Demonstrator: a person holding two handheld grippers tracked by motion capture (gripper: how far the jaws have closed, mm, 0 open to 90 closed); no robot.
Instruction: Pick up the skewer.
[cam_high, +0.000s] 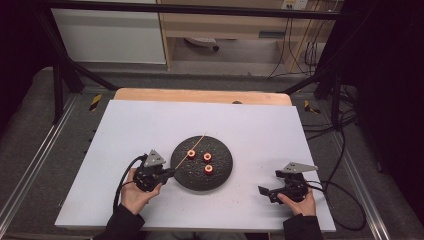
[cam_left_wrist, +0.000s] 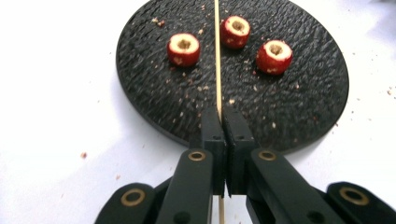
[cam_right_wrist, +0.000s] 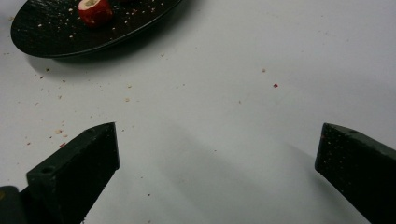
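Observation:
A round black textured plate (cam_high: 220, 177) lies in the middle of the white table and carries three small red cored fruits (cam_high: 207, 157). My left gripper (cam_high: 171, 172) sits at the plate's left rim, shut on a thin wooden skewer (cam_left_wrist: 217, 56) that runs forward over the plate between two of the fruits (cam_left_wrist: 183, 48). In the high view the skewer (cam_high: 199, 141) reaches past the plate's far edge. My right gripper (cam_high: 263, 191) rests near the front right of the table, its jaws wide apart with nothing between them. One fruit (cam_right_wrist: 95, 11) on the plate (cam_right_wrist: 56, 37) appears at the upper left of the right gripper view.
Crumbs are scattered on the plate and on the white tabletop (cam_high: 150, 125) around it. A wooden board edge (cam_high: 200, 95) lies along the table's far side. Black frame bars and cables stand beyond the table on both sides.

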